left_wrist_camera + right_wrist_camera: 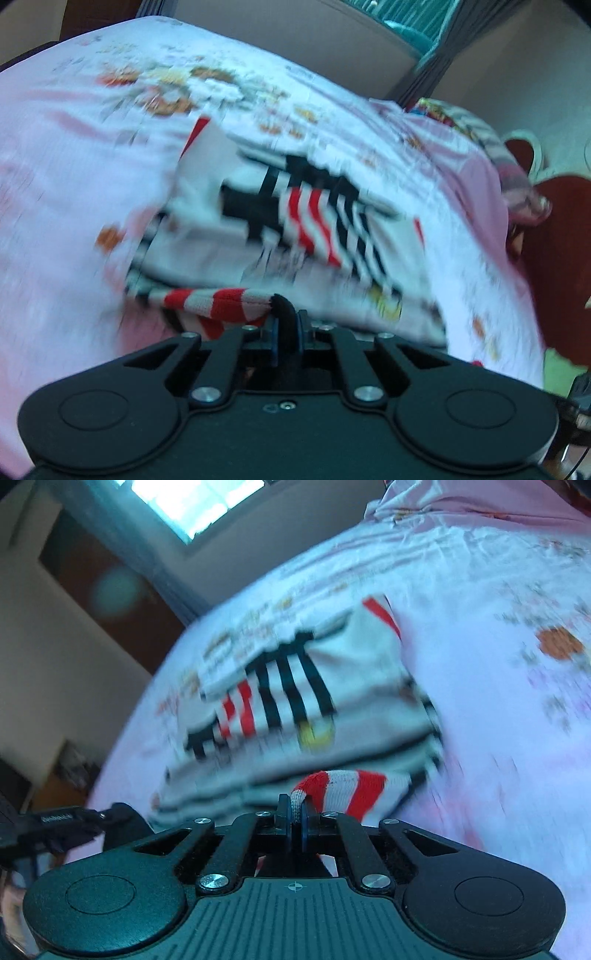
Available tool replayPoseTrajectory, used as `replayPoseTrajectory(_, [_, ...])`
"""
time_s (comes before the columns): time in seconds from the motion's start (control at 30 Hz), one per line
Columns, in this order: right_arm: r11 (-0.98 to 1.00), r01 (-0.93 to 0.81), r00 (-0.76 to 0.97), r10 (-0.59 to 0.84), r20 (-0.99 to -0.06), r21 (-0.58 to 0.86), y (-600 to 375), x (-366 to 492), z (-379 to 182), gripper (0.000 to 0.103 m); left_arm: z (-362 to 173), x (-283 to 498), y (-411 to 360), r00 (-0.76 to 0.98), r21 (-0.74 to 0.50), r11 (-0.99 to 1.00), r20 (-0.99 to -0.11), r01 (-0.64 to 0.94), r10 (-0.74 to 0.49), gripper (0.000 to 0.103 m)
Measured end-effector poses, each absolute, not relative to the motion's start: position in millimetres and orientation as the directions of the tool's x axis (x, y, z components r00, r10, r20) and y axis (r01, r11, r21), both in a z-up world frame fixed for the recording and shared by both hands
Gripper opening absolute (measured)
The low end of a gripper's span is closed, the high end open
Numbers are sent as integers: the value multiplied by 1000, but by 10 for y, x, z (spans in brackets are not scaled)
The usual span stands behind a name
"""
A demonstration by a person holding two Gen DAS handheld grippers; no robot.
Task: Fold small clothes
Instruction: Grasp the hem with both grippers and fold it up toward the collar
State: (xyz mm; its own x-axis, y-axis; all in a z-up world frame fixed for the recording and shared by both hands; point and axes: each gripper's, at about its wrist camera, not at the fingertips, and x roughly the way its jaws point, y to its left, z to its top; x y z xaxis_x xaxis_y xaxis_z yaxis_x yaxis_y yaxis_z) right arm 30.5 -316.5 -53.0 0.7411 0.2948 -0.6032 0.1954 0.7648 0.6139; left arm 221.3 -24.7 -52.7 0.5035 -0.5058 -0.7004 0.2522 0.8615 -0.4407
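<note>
A small white garment [207,192] with black and red stripes lies on a pink floral bedsheet [66,155]. My left gripper [286,325] is shut on the garment's red-and-white striped hem [207,301], at its near edge. In the right wrist view the same garment [362,672] lies ahead, and my right gripper [295,821] is shut on the other end of the striped hem [347,784]. Both hem ends are lifted slightly off the sheet. Both views are motion-blurred.
The bed's right edge drops off to a dark red floor [569,229]. A crumpled striped cloth [513,173] lies at the far right corner. A window [192,498] and wall stand beyond the bed. My left gripper's body [55,823] shows at the left.
</note>
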Motion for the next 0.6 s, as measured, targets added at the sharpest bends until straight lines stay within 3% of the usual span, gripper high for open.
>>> replayPoseTrajectory(0.13, [770, 204, 750, 274, -602, 605, -3358, 940, -515, 4, -502, 2852, -444, 534, -451, 869, -692, 205, -485, 7])
replayPoseTrajectory(0.3, [856, 239, 698, 177, -694, 459, -3511, 1692, -692, 4, -750, 3646, -620, 513, -414, 906, -760, 92, -400, 7])
replayPoseTrajectory(0.37, [864, 267, 685, 141, -714, 426, -3607, 1890, -807, 5, -842, 3871, -686, 508, -366, 927, -785, 83, -355, 14])
replayPoseTrajectory(0.47, [866, 294, 654, 127, -746, 405, -3728, 2080, -969, 5, -997, 4054, -779, 481, -259, 962, -835, 87, -268, 17])
replayPoseTrajectory(0.6, [918, 212, 660, 120, -741, 337, -3680, 2034, -915, 10, -881, 3988, -601, 497, -256, 960, -822, 114, -278, 23])
